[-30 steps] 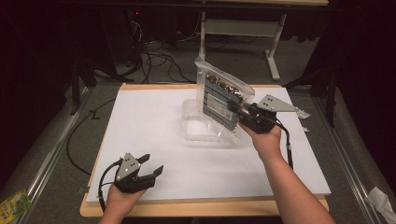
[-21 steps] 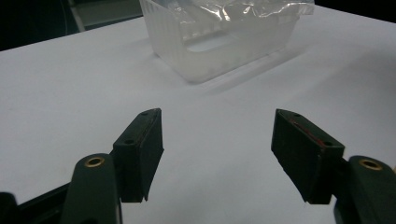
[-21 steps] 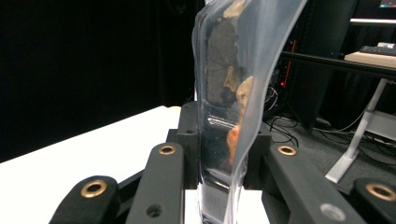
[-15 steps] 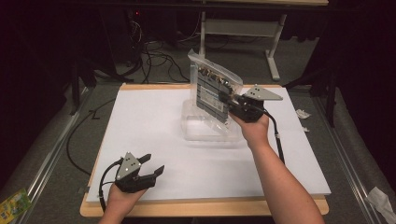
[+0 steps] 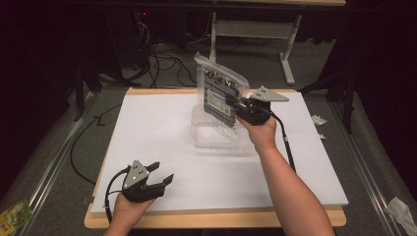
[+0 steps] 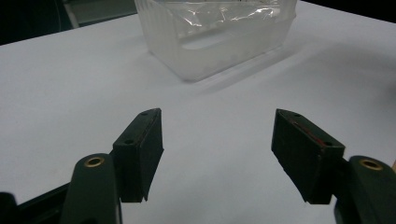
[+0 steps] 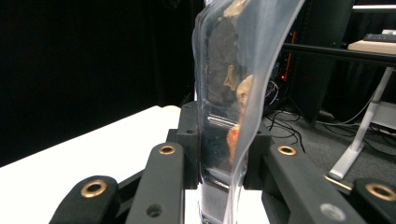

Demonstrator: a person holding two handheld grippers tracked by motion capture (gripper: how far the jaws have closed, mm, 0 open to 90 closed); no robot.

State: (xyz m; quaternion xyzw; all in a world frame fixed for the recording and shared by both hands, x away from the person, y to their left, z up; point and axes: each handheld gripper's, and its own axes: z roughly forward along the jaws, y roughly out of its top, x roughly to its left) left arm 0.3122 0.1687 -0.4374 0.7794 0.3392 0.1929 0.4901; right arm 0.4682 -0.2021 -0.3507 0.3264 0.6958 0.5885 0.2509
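The right gripper [image 5: 237, 104] is clenched on a clear plastic zip bag [image 5: 219, 93], pinching its edge so the bag stands upright above a translucent plastic container [image 5: 216, 133] at the middle of the white surface [image 5: 157, 132]. Holding the bag by its side edge and on end seems meant to keep the contents hanging flat and the bag narrow, so that it can pass through the open top of the container below it; whether it is on the way in or out I cannot tell. In the right gripper view the zip bag [image 7: 233, 93] runs straight up between the two black jaws, which press on it from either side; its film is glossy and creased, and inside sit a dark flat slab and some brown and orange lumps, too blurred to name.

The left gripper [image 5: 156, 178] is released, its jaws spread wide and holding nothing, resting low near the front edge of the surface, well apart from the container. It looks parked there, out of the way, ready to steady the container if that is needed. In the left gripper view the container [image 6: 219, 37] shows as a rectangular tub with ribbed, frosted walls and rounded corners, with crinkled clear film lying inside it. The surface is a smooth matt white sheet over a wooden board.
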